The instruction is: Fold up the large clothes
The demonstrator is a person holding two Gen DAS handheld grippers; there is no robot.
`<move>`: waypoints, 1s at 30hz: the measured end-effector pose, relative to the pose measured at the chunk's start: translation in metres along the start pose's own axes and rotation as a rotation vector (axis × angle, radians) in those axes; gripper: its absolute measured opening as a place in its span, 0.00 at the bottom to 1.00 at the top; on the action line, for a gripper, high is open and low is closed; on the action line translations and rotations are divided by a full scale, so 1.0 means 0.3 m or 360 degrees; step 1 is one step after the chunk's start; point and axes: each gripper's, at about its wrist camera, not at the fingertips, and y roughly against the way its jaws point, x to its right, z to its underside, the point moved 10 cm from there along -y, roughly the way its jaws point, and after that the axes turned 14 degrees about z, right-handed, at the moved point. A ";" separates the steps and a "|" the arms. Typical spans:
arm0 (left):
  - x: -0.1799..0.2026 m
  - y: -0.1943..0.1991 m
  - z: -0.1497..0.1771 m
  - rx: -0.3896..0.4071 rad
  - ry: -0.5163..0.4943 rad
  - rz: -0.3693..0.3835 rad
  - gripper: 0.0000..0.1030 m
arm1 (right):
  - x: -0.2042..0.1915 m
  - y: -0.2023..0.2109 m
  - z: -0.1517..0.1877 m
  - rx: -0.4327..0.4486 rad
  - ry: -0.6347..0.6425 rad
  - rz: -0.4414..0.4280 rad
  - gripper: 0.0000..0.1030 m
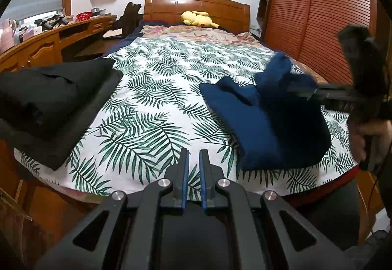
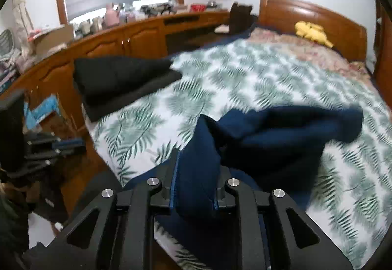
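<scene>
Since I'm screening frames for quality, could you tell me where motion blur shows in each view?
Left wrist view: bedspread sharp, but the right tongs and blue garment near them smear. Right wrist view: leaf print and blue garment's far edge blurred, the tongs stay crisp.

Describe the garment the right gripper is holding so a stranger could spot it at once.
Start at the wooden bed with the leaf-print sheet. Two piles of cloth lie near its foot: a folded black stack on the cabinet side and a navy blue garment on the wardrobe side. The blue one is rumpled, and the right gripper pinches a fold of it.
</scene>
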 end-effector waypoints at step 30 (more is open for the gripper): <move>0.257 -0.169 -0.112 -0.0045 -0.0158 0.0254 0.21 | 0.240 0.033 0.369 -0.0171 -0.0256 0.0120 0.52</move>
